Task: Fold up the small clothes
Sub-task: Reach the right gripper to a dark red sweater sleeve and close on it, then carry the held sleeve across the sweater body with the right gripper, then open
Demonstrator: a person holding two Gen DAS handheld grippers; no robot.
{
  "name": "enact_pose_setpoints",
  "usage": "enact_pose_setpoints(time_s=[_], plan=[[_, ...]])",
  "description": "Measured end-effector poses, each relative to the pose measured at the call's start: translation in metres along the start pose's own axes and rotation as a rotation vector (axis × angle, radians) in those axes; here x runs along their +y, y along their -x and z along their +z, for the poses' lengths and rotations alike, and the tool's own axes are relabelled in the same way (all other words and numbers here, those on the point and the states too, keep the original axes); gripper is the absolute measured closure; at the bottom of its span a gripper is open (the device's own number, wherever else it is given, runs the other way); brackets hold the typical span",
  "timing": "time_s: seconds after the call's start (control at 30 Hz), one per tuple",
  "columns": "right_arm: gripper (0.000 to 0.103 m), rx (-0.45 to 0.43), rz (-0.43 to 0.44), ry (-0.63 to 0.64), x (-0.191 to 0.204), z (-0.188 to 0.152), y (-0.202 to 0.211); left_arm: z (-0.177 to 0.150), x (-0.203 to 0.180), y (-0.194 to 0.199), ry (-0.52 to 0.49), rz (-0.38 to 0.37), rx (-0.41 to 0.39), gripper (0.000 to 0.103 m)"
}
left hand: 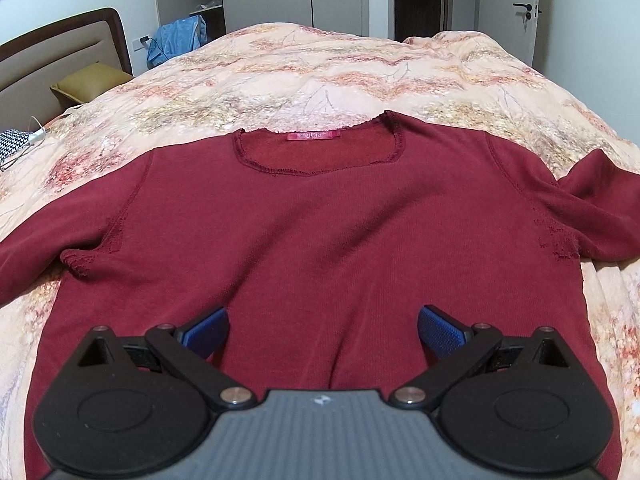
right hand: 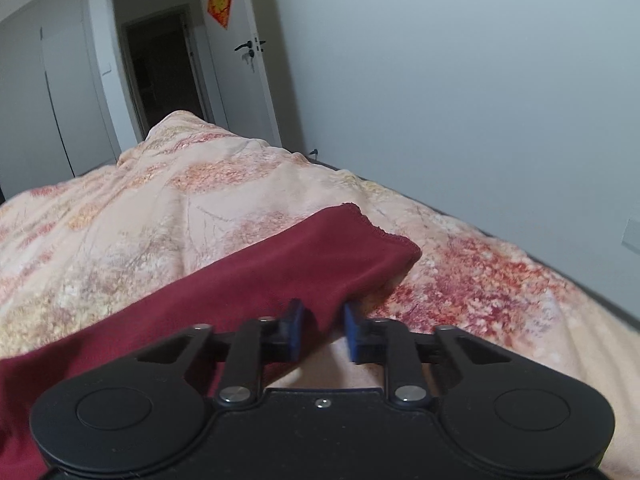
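The dark red knit long-sleeved top [left hand: 320, 232] lies flat on the floral peach quilted bed [left hand: 304, 76]. The left hand-held gripper [left hand: 323, 330] hovers above it, spread wide; the right hand-held gripper [right hand: 322, 330] pinches its sleeve [right hand: 320, 264].

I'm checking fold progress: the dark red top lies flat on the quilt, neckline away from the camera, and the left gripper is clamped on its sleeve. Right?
Not quite. In the left wrist view the left gripper is open above the top on the quilt; the right gripper is at the sleeve.
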State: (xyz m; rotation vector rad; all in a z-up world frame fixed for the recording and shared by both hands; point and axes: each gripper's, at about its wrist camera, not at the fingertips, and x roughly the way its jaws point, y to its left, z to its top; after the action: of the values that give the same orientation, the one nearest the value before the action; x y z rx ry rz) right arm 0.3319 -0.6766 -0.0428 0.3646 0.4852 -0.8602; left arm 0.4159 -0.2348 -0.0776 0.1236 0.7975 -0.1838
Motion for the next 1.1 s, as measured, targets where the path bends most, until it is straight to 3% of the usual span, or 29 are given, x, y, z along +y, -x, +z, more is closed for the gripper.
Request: enact_pose_setpoints(time_s=[0.13, 0.4, 0.57, 0.67, 0.9, 1.1], plan=[[0.096, -0.013, -0.001, 0.015, 0.000, 0.000, 0.006, 0.001, 0.000, 0.000, 0.002, 0.001, 0.003, 0.000], [0.099, -0.079, -0.038, -0.076, -0.027, 0.005, 0.055, 0.004, -0.001, 0.004, 0.002, -0.003, 0.006, 0.000], [0.099, -0.008, -0.019, -0.152, -0.053, -0.014, 0.049, 0.001, -0.004, 0.000, -0.021, 0.002, 0.032, 0.000], [0.099, -0.020, 0.002, -0.190, -0.058, -0.019, 0.050, 0.001, -0.002, 0.002, -0.017, -0.008, 0.037, 0.000], [0.099, -0.081, 0.027, -0.114, -0.040, 0.000, 0.068, 0.006, 0.004, 0.008, 0.008, -0.027, 0.042, 0.000], [0.099, -0.173, 0.105, 0.006, -0.002, 0.030, 0.105, 0.014, 0.016, 0.020, 0.034, -0.035, 0.038, 0.000]])
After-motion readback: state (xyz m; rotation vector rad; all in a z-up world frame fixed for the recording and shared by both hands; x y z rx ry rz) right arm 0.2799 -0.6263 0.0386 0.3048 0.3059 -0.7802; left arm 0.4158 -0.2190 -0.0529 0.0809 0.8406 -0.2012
